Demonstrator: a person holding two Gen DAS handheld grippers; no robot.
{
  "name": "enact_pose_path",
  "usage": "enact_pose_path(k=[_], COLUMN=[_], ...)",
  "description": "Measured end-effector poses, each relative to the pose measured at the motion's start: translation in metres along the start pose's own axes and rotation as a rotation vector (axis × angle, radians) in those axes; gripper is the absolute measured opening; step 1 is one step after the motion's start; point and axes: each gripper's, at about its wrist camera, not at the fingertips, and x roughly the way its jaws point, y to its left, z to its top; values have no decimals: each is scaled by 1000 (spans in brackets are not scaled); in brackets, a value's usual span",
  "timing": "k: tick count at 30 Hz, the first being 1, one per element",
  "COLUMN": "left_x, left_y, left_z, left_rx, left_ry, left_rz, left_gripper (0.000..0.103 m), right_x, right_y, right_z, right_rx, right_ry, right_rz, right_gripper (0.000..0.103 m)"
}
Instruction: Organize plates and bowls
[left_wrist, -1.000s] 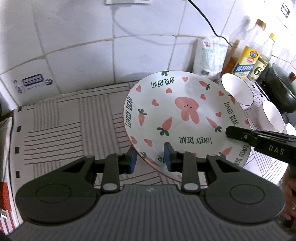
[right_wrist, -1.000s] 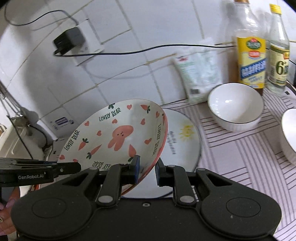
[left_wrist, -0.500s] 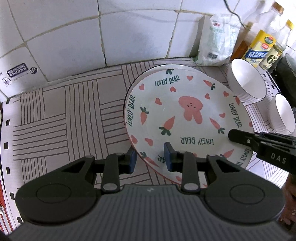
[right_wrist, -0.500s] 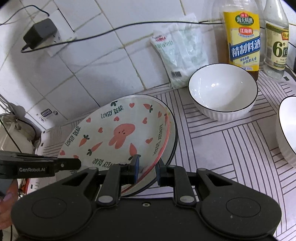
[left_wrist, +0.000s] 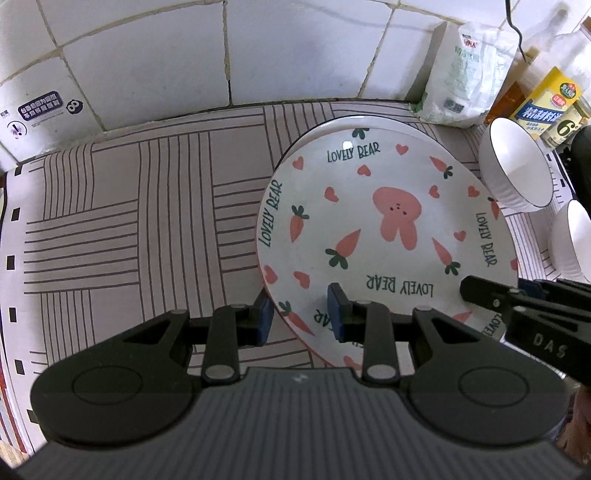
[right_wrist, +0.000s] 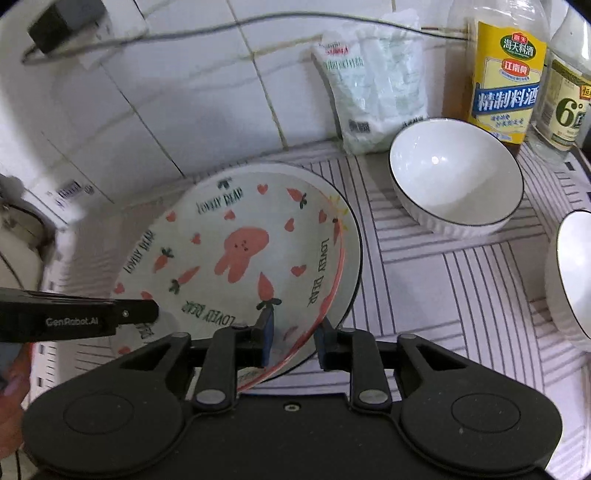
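Between the two grippers, over the striped mat, the bunny plate sat nested on a plain white plate, of which only a dark-rimmed crescent showed on the side toward the right gripper.

Risks, largest first. Upper plate looked slightly off-centre on the lower one; a sideways drag by either tool as it backed away could slide it further and set the stack rocking. Left gripper had its blue pads narrowly set astride the near rim, one under, one over; whether they pinched I could not tell. If they did, pulling back would lift or tip the plate. Right gripper had just been opening, the stacked rims between its pads with a visible gap, so no grip there; a pad could catch the rim on the way out. White bowl stood beyond the right gripper, a second bowl out at its right side; a wide swing might knock either.

Plate itself: glossy, shallow, pink-edged, printed with a pink rabbit, carrots, hearts and "LOVELY BEAR". Likely slippery glaze on glaze.
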Motion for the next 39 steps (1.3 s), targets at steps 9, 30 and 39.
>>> enact_pose_path(k=[9,30,39], left_x=[7,-10,-51], left_y=[-3,-5,-40], left_z=[5,-4,-21], left_rx=[58,69,141], left_ry=[32,25,-11], left_rz=[9,-29,-47], left_gripper=[29,24,24], right_x=[7,-41,-102], right_y=[30,3,-29], right_z=[-2,-34,-63], right_rx=[-67,-30,14], right_ry=[48,-160,-295], right_rz=[-192,-143,-225], right_gripper=[45,43,44])
